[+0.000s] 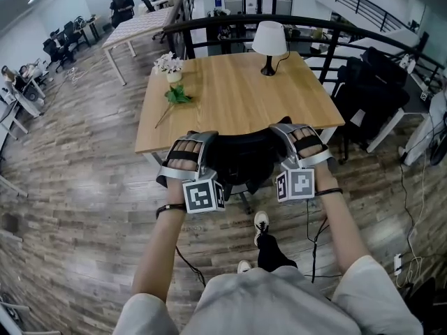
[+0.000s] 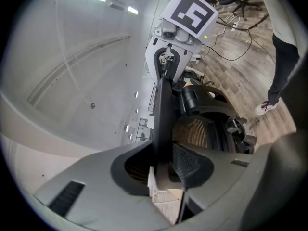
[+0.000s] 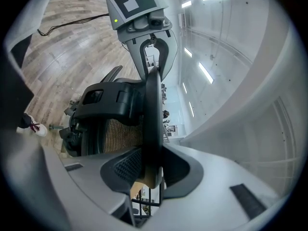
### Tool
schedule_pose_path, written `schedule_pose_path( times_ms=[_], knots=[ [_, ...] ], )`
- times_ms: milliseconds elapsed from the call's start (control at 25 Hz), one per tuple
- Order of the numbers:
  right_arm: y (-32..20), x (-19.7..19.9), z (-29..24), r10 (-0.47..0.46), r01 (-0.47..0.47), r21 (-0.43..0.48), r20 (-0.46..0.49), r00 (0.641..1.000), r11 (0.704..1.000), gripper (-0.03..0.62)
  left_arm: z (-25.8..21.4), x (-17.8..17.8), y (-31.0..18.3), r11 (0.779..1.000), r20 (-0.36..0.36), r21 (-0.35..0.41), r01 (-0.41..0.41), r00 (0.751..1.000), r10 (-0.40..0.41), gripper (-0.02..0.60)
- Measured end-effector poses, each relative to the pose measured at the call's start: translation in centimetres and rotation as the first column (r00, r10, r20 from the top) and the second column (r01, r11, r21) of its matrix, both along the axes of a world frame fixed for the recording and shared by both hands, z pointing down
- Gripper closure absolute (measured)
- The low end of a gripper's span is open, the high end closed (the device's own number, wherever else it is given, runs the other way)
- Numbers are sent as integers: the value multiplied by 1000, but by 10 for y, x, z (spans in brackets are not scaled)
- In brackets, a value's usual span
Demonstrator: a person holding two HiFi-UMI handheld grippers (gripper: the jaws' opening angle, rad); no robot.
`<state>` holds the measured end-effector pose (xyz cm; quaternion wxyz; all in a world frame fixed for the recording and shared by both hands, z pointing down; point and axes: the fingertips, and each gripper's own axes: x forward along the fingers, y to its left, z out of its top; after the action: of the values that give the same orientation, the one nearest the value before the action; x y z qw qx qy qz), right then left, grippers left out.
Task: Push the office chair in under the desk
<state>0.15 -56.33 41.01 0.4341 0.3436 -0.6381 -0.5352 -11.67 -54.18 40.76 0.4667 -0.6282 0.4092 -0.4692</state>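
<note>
Both tongs grip the top edge of the black office chair (image 1: 241, 155) back, one at each end. The left tongs (image 2: 161, 162) are closed narrowly on the thin rim, which passes straight between the pads, and the right tongs (image 3: 149, 165) hold the rim the same way. The chair stands at the near edge of the wooden bench (image 1: 237, 89), its back just beside that edge; the seat seems to sit partly under the top, though the backrest hides it. On the bench stand a white lamp (image 1: 269, 44) at the far side and a vase of white flowers (image 1: 170, 65) at the left, with a green stem (image 1: 178, 96) lying near the vase.
</note>
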Motion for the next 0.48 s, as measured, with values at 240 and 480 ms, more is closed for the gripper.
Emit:
schedule_pose_path(
  times_ms=[240, 480],
  knots=[
    [-29, -10, 0, -24, 24, 4, 6, 1000, 1000, 470, 1, -11, -30, 1000, 7, 8, 10, 1000, -10, 422],
    [-64, -20, -1, -44, 44, 3, 19, 999, 999, 470, 0, -20, -66, 999, 13, -11, 36, 999, -35, 423]
  ],
)
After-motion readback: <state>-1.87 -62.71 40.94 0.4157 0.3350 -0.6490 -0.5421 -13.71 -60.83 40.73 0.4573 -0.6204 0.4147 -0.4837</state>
